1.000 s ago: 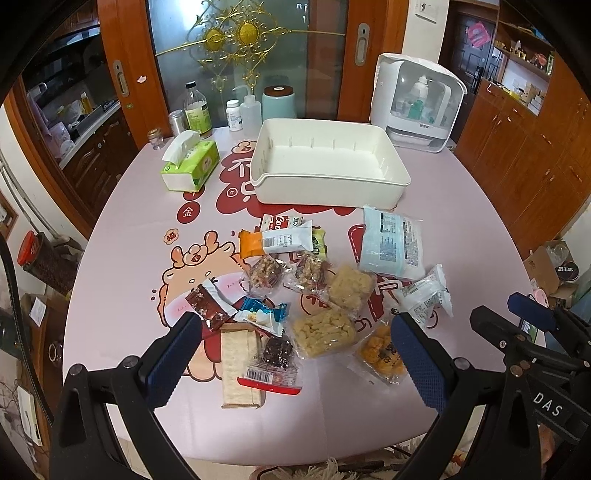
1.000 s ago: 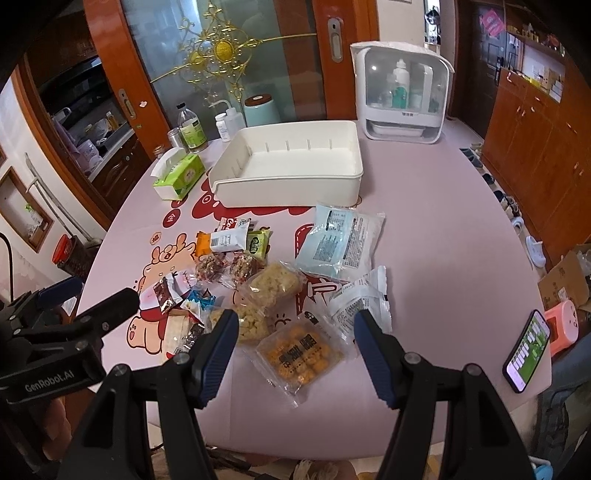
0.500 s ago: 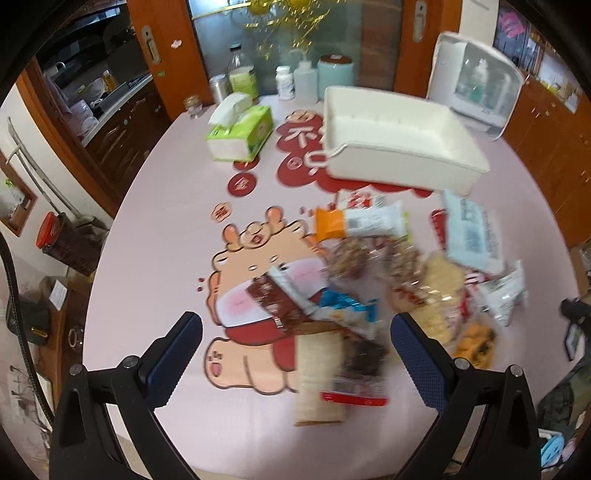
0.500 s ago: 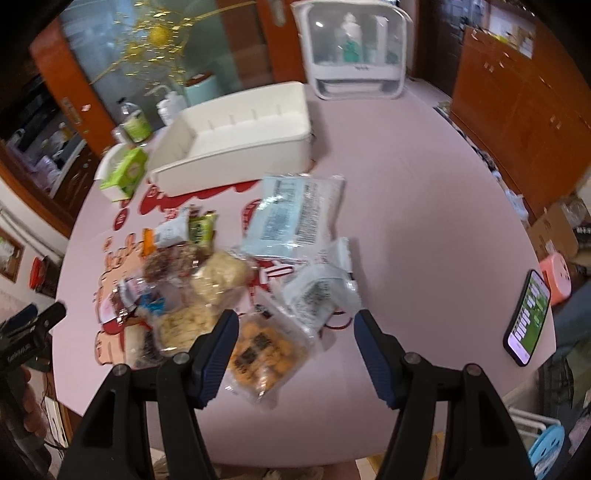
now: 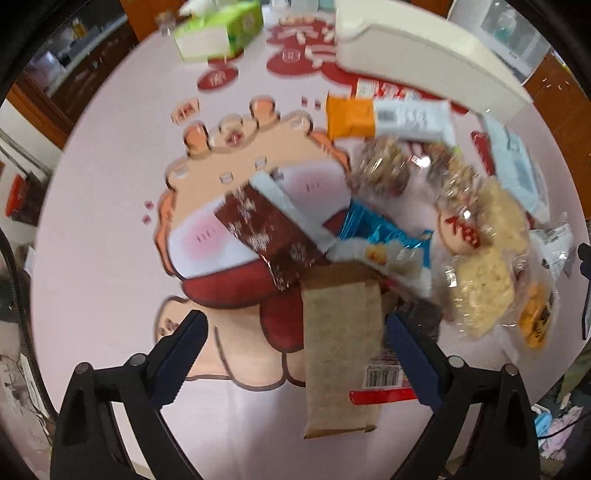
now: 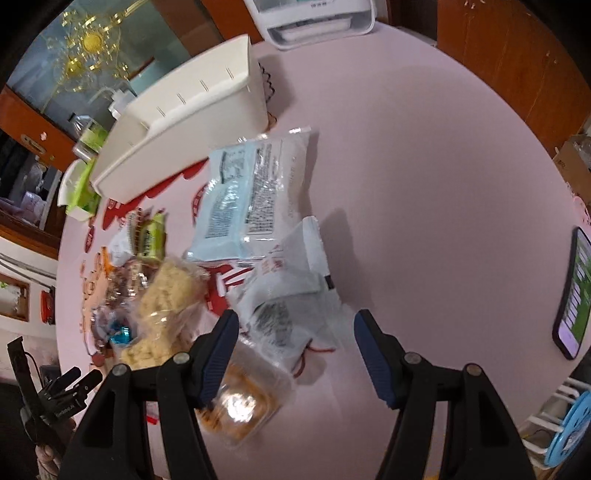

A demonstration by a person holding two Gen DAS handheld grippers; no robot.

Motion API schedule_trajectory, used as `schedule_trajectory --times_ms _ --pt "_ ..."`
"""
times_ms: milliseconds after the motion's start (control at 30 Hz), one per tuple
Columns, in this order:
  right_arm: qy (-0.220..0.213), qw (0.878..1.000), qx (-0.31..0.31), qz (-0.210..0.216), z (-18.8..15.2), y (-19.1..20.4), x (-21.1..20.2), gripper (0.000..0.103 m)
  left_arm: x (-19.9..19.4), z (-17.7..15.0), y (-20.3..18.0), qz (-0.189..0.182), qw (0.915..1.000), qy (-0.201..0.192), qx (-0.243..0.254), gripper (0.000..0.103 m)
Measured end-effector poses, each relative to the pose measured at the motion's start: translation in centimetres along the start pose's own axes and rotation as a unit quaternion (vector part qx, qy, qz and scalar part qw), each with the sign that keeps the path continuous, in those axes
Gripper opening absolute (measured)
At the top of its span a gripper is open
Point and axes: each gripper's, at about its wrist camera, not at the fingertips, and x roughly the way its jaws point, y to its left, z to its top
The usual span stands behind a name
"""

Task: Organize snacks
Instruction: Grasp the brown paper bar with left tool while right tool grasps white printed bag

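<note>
Several snack packs lie in a heap on the pink table. My left gripper [image 5: 295, 325] is open and low over them, its fingers either side of a tan cracker pack [image 5: 341, 354]. A brown chocolate bar [image 5: 266, 229] and a blue wrapper [image 5: 384, 236] lie just beyond. My right gripper [image 6: 295, 328] is open, with a clear white bag [image 6: 291, 295] between its fingers. An orange snack pack [image 6: 240, 402] lies under its left finger. The white bin [image 6: 184, 118] stands at the back; it also shows in the left wrist view [image 5: 424, 59].
A large pale blue pack [image 6: 251, 192] lies before the bin. A green tissue box [image 5: 218, 31] stands at the back left. A phone [image 6: 572, 291] lies near the table's right edge. A white appliance [image 6: 314, 14] stands behind the bin.
Both grippers have dropped lower and closer to the snacks. The left one moved over the tan pack, the right one over the clear white bag. Both stay open.
</note>
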Motion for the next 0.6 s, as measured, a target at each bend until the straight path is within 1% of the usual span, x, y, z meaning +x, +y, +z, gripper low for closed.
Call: schedule_trajectory --times_ms 133,167,233,333,433,467,533,600 --pt "0.028 0.999 -0.029 -0.008 0.5 0.5 2.3 0.066 2.2 0.1 0.6 -0.023 0.9992 0.025 -0.023 0.082" --pt "0.030 0.999 -0.034 -0.007 0.5 0.6 2.6 0.068 2.6 0.1 0.7 -0.025 0.9990 0.028 -0.026 0.081" --pt "0.032 0.998 -0.047 -0.013 0.5 1.1 3.0 0.069 3.0 0.0 0.9 -0.041 0.9980 0.029 -0.040 0.081" --pt "0.037 0.997 -0.066 -0.022 0.4 1.7 3.3 0.071 3.4 0.1 0.6 -0.040 0.9978 0.030 -0.044 0.081" --pt "0.042 0.997 -0.069 -0.020 0.7 1.6 3.6 0.072 3.7 0.0 -0.5 -0.041 0.9979 0.040 -0.032 0.081" --pt "0.044 0.996 -0.071 -0.018 0.7 1.6 3.7 0.073 3.3 0.0 -1.2 -0.039 0.9978 0.046 -0.029 0.081" --pt "0.046 0.996 -0.073 -0.016 0.8 1.5 3.7 0.073 3.8 -0.2 -2.6 -0.035 0.9975 0.060 -0.016 0.081" --pt "0.050 0.996 -0.075 -0.013 0.9 1.5 4.0 0.074 4.1 -0.3 -3.7 -0.017 0.9981 0.059 -0.005 0.083"
